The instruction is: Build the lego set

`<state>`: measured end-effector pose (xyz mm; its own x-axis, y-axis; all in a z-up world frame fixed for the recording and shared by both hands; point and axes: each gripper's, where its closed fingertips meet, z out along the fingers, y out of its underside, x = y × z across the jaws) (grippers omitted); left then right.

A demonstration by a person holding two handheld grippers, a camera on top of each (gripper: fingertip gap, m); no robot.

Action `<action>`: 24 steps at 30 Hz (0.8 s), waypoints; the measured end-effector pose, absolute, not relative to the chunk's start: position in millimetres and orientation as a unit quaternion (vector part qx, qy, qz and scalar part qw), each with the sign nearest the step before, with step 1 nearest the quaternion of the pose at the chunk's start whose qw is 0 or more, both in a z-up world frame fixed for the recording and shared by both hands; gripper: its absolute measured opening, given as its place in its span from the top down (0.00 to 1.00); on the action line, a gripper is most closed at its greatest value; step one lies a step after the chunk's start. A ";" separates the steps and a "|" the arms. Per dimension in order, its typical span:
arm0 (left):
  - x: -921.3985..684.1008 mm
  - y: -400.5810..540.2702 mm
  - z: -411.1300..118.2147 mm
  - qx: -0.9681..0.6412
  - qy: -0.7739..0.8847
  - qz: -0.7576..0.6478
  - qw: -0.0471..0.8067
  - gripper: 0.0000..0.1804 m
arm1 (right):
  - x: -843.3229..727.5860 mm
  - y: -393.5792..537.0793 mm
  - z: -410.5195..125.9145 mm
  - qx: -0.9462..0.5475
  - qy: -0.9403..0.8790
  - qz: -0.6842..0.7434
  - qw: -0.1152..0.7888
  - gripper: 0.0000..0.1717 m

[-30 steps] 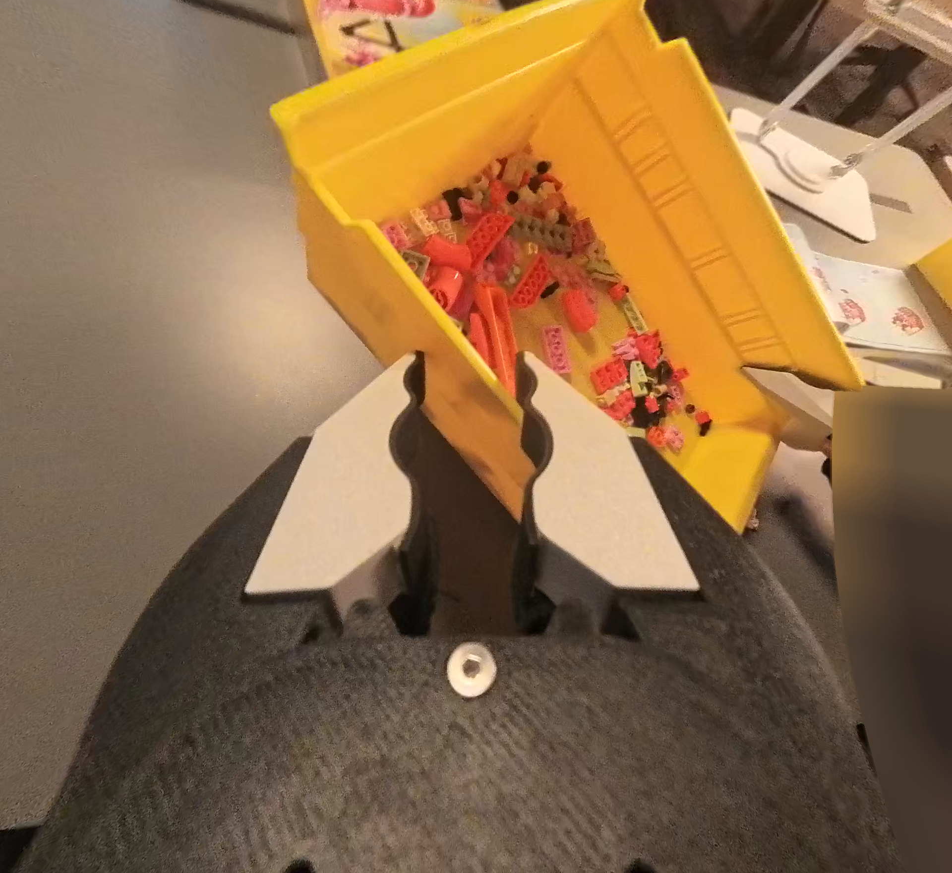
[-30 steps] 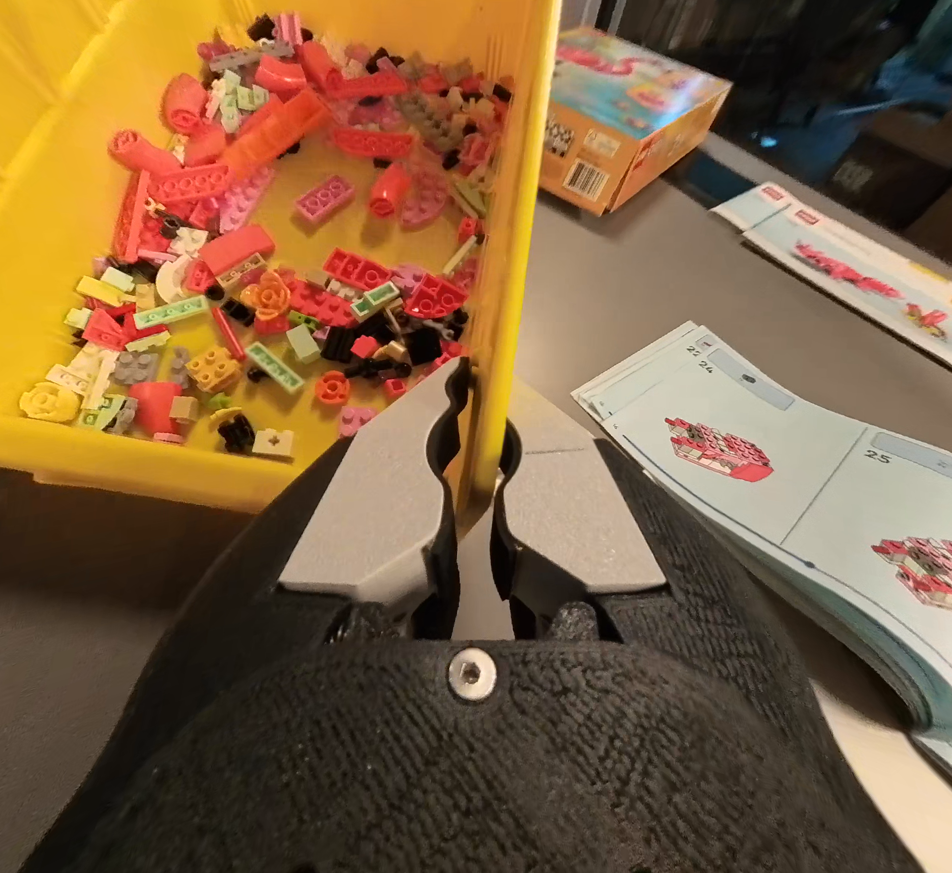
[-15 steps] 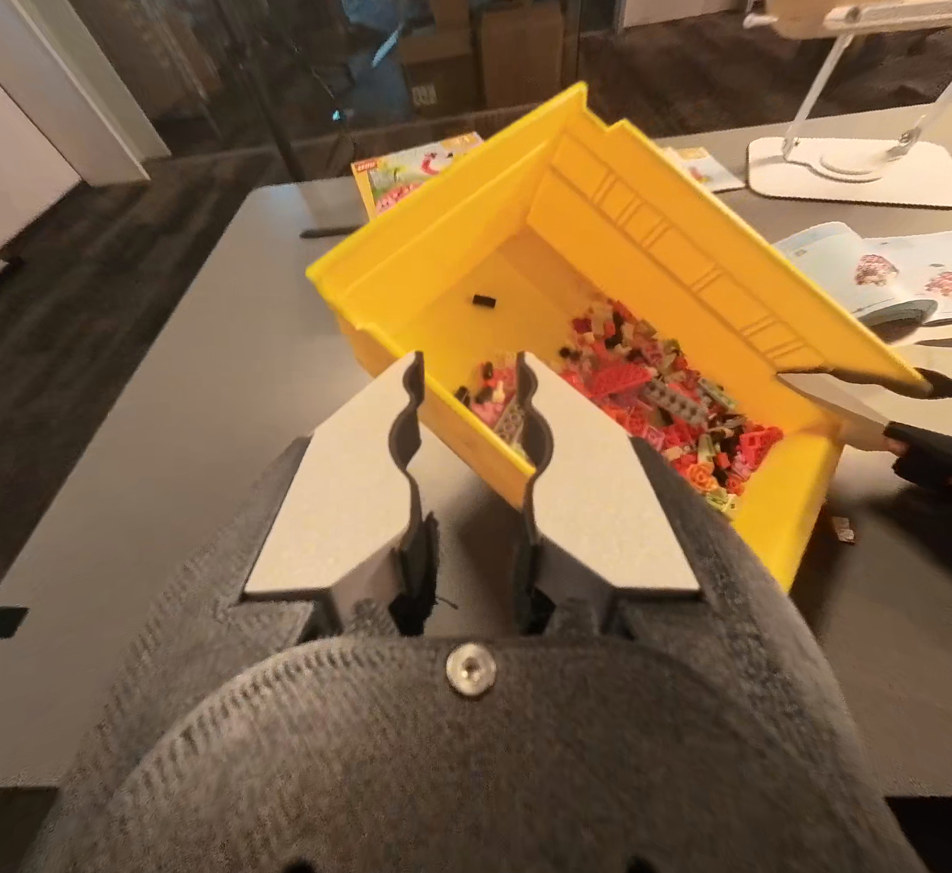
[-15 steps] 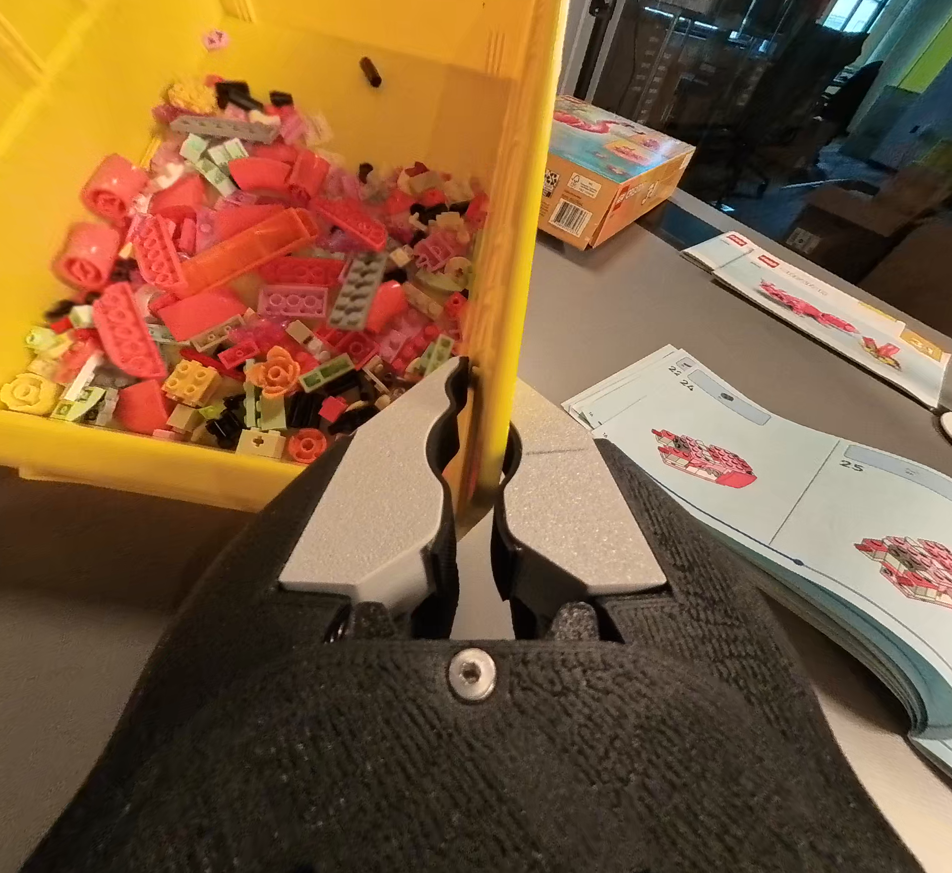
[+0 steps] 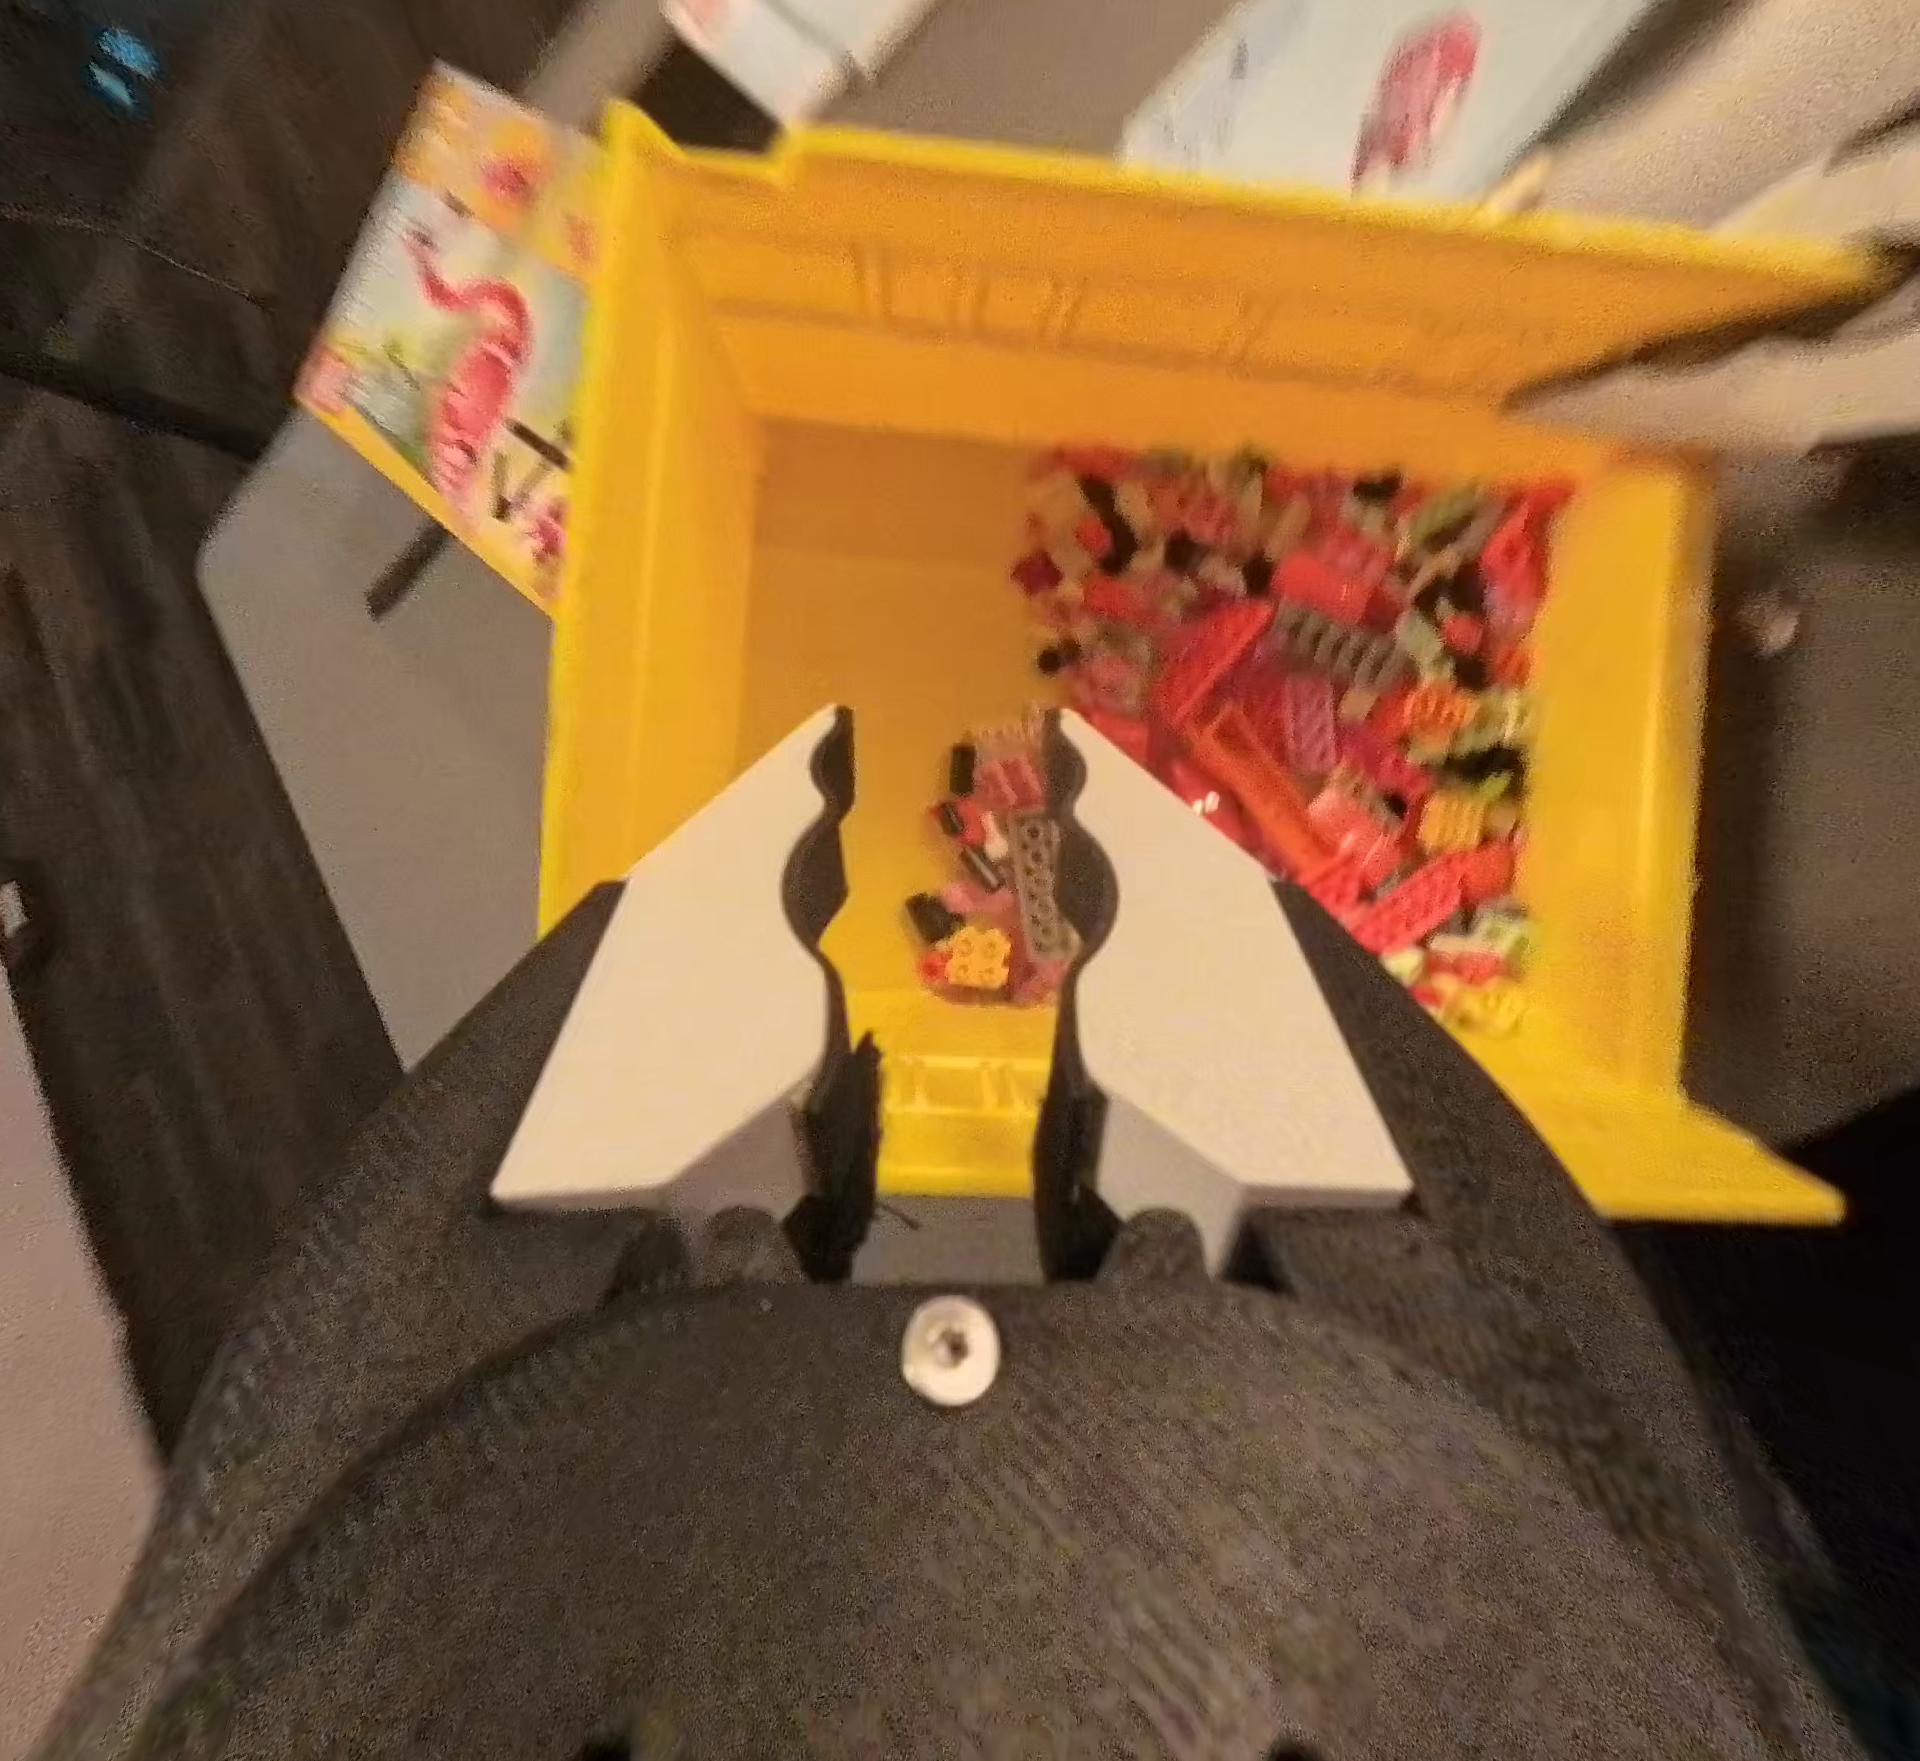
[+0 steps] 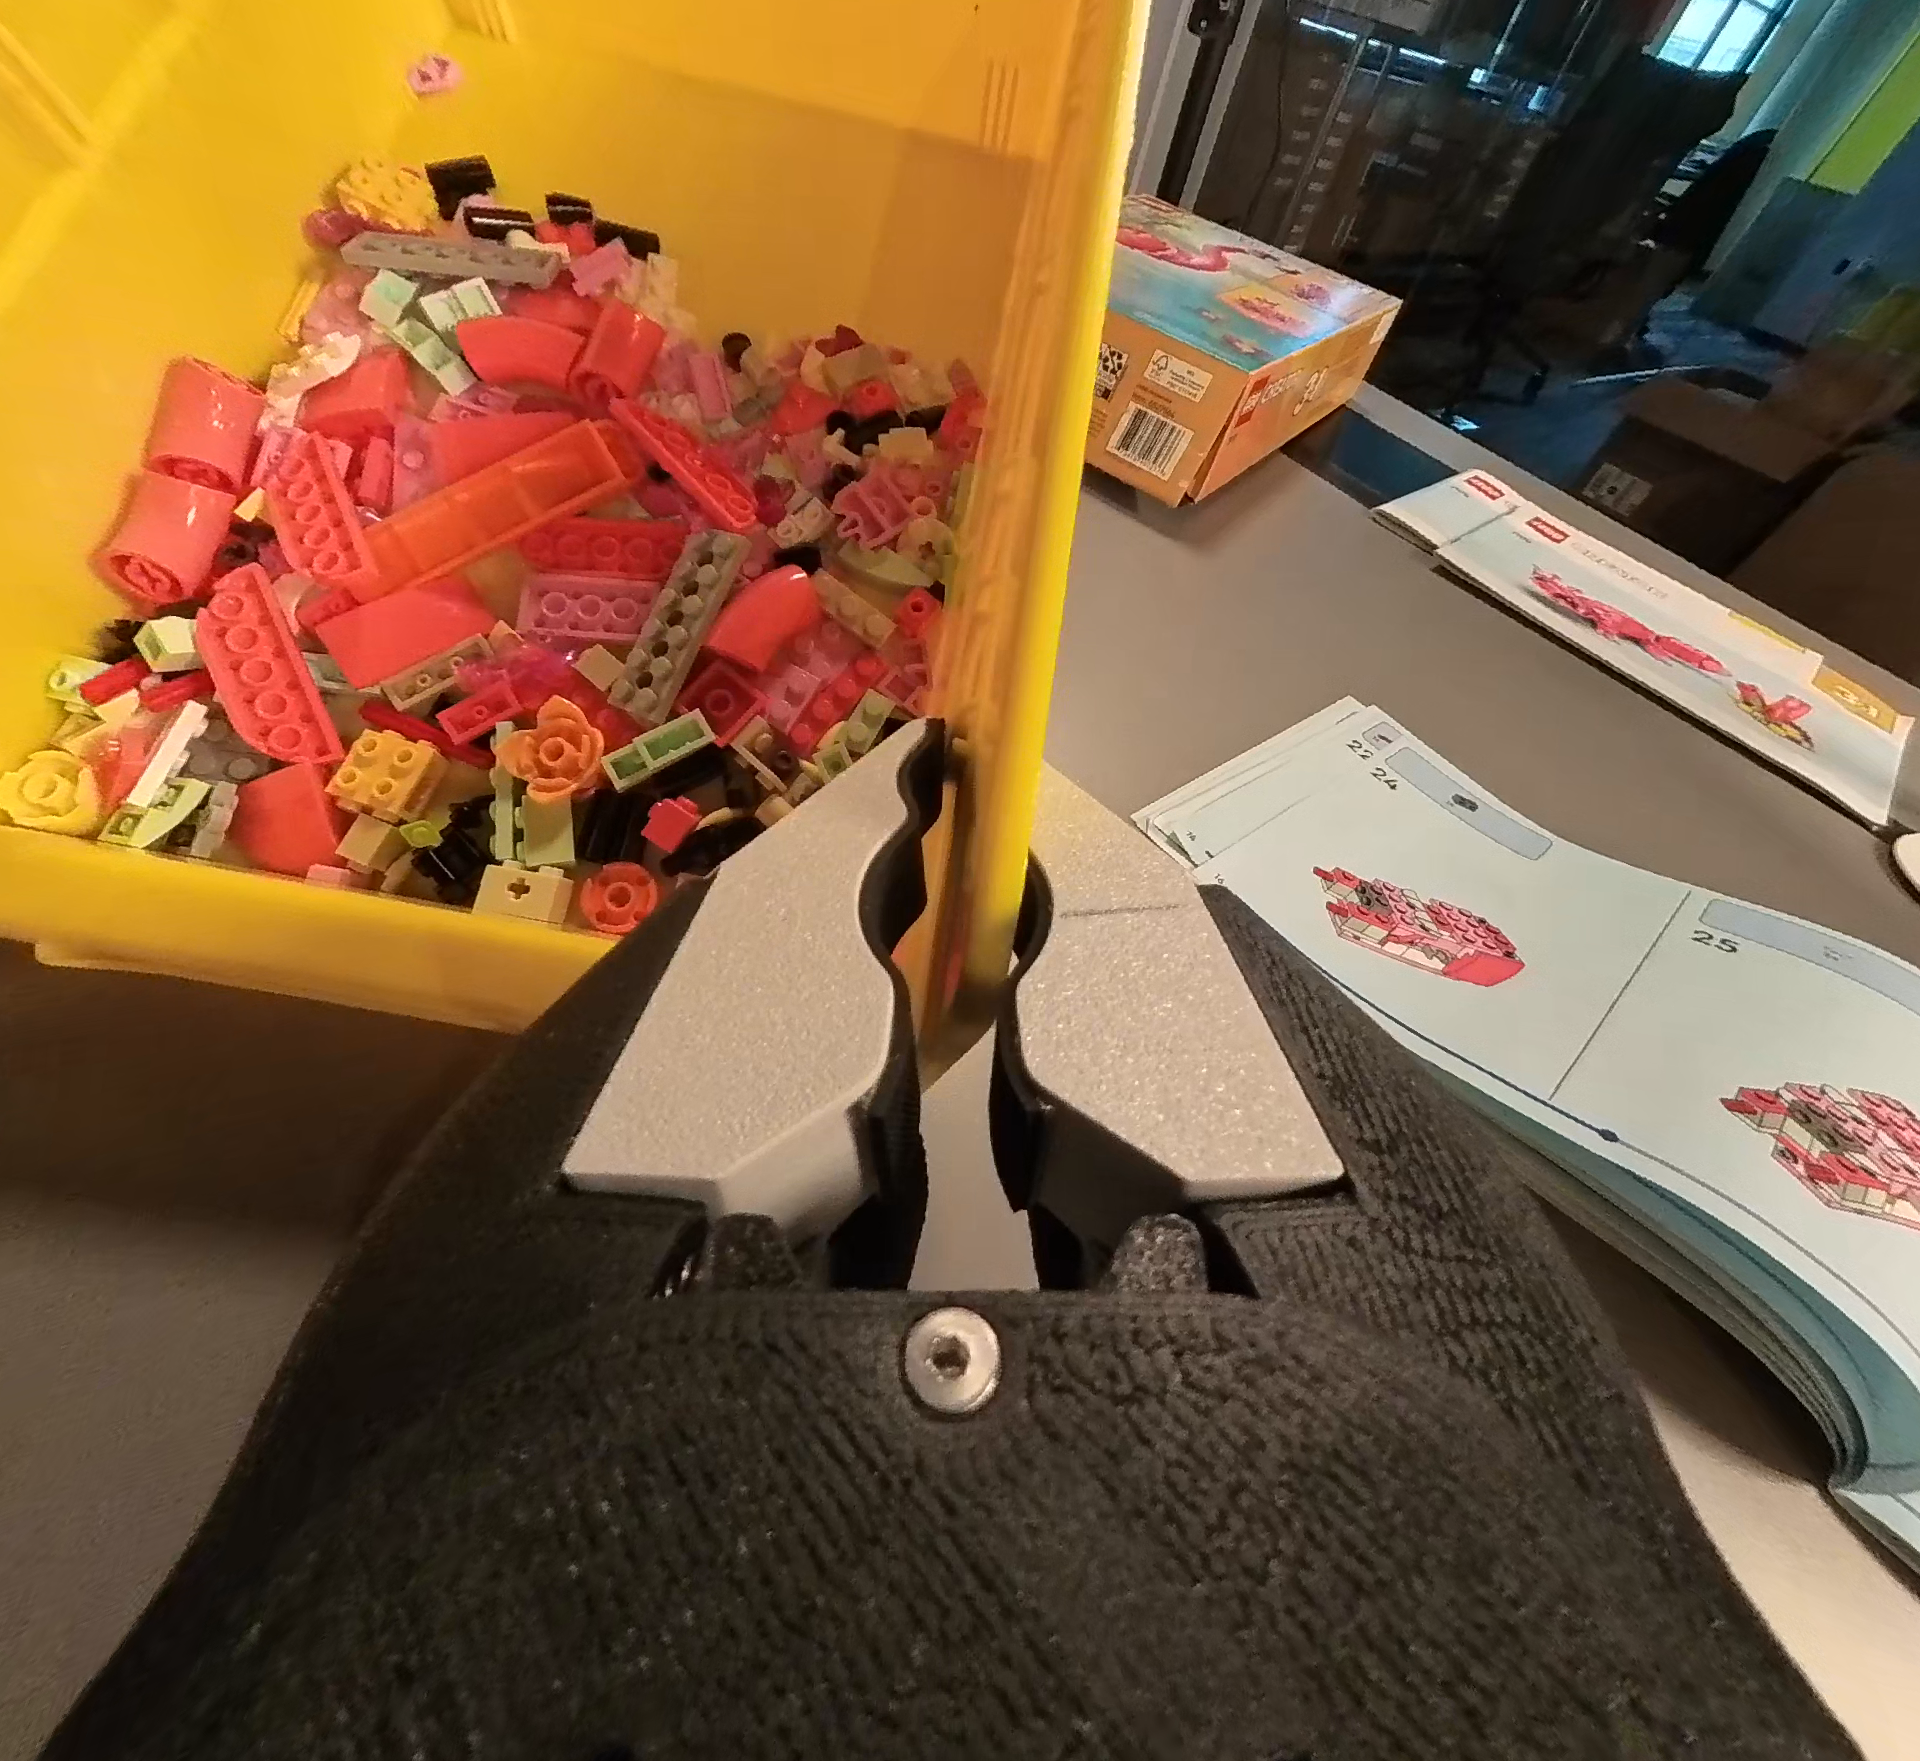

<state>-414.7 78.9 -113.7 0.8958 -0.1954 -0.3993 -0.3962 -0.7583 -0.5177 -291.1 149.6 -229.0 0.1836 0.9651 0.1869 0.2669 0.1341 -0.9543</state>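
A yellow plastic bin (image 5: 665, 568) holds a heap of small pink, red, black and green toy bricks (image 5: 1299, 672). My left gripper (image 5: 951, 719) is open and empty. It hovers above the bin and looks straight down into it, with a few loose bricks showing below the gap. This view is blurred. My right gripper (image 6: 982, 807) is shut on the bin's side wall (image 6: 1060, 361) near its low front corner. One finger is inside next to the bricks (image 6: 520, 589) and the other is outside.
The bin is on a grey table (image 6: 1299, 620). A brick-set box (image 6: 1236, 340) lies behind the bin and also shows in the left wrist view (image 5: 457, 402). An open instruction booklet (image 6: 1558, 984) lies to the right, with a second booklet (image 6: 1662, 631) farther back. The left gripper's tips are roughly 20 centimeters from the right gripper's.
The bin wall was between my left fingers a second ago. That gripper has since risen over the bin, still open. The bricks slid to the bin's front end. My right gripper stayed shut on the wall.
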 end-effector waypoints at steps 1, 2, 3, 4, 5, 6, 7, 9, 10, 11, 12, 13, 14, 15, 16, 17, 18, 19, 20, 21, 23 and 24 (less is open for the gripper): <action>-418.7 81.5 -125.9 -0.936 0.176 0.162 0.258 0.82 | -291.1 149.6 -229.0 -0.566 -0.544 0.335 0.521 0.99; -423.7 83.2 -137.7 -0.947 0.182 0.163 0.209 0.84 | -291.1 149.6 -228.9 -0.566 -0.544 0.335 0.521 0.99; -429.3 83.8 -148.6 -0.954 0.187 0.168 0.164 0.85 | -291.2 149.6 -229.0 -0.566 -0.544 0.335 0.521 0.99; -434.9 81.1 -159.2 -0.959 0.192 0.172 0.116 0.86 | -291.2 149.6 -229.0 -0.566 -0.544 0.335 0.521 0.99; -440.7 76.4 -168.5 -0.963 0.193 0.176 0.067 0.86 | -291.2 149.7 -228.9 -0.566 -0.544 0.335 0.521 0.99; -445.0 71.6 -176.3 -0.966 0.191 0.174 0.025 0.85 | -291.2 149.7 -228.9 -0.566 -0.544 0.335 0.521 0.99; -446.1 67.5 -183.1 -0.968 0.190 0.163 -0.007 0.85 | -291.2 149.7 -228.9 -0.566 -0.544 0.336 0.521 0.99; -439.4 60.1 -194.5 -0.978 0.170 0.113 -0.051 0.81 | -291.2 149.7 -228.9 -0.566 -0.544 0.336 0.521 0.99; -433.9 58.1 -199.2 -0.982 0.156 0.087 -0.061 0.80 | -291.1 149.7 -228.8 -0.566 -0.544 0.337 0.520 0.99; -432.1 54.6 -203.0 -0.984 0.143 0.074 -0.076 0.80 | -291.1 149.7 -228.7 -0.566 -0.544 0.337 0.520 0.99; -433.1 50.0 -206.9 -0.984 0.134 0.074 -0.094 0.79 | -291.0 149.6 -228.8 -0.566 -0.544 0.338 0.520 0.99; -435.7 45.3 -210.7 -0.982 0.126 0.080 -0.112 0.79 | -291.0 149.7 -228.8 -0.566 -0.544 0.339 0.519 0.99; -438.2 41.1 -214.3 -0.981 0.119 0.087 -0.128 0.79 | -291.0 149.6 -228.8 -0.566 -0.544 0.340 0.518 0.99; -439.6 38.2 -217.5 -0.979 0.115 0.091 -0.139 0.80 | -291.1 149.5 -228.7 -0.566 -0.544 0.340 0.518 0.99; -440.2 37.2 -220.2 -0.979 0.115 0.093 -0.144 0.82 | -291.0 149.4 -228.7 -0.566 -0.544 0.341 0.518 0.99; -440.9 37.3 -222.2 -0.977 0.119 0.095 -0.147 0.87 | -291.0 149.5 -228.8 -0.566 -0.544 0.341 0.517 0.99; -441.6 37.2 -223.0 -0.976 0.123 0.097 -0.151 0.87 | -291.0 149.4 -228.8 -0.566 -0.544 0.341 0.517 0.99; -441.9 38.7 -222.8 -0.976 0.125 0.097 -0.151 0.88 | -290.9 149.4 -228.7 -0.566 -0.544 0.342 0.517 0.99; -441.8 43.1 -221.5 -0.977 0.129 0.095 -0.143 0.88 | -290.8 149.4 -228.7 -0.566 -0.544 0.342 0.516 0.99; -440.8 50.7 -218.7 -0.979 0.131 0.090 -0.124 0.91 | -290.8 149.4 -228.8 -0.566 -0.544 0.342 0.516 0.99; -445.3 76.3 -206.3 -0.984 0.134 0.101 -0.059 0.95 | -290.4 149.4 -228.8 -0.565 -0.544 0.342 0.517 0.99; -452.5 86.8 -198.4 -0.984 0.132 0.118 -0.035 0.95 | -290.1 148.9 -228.8 -0.564 -0.545 0.341 0.518 0.99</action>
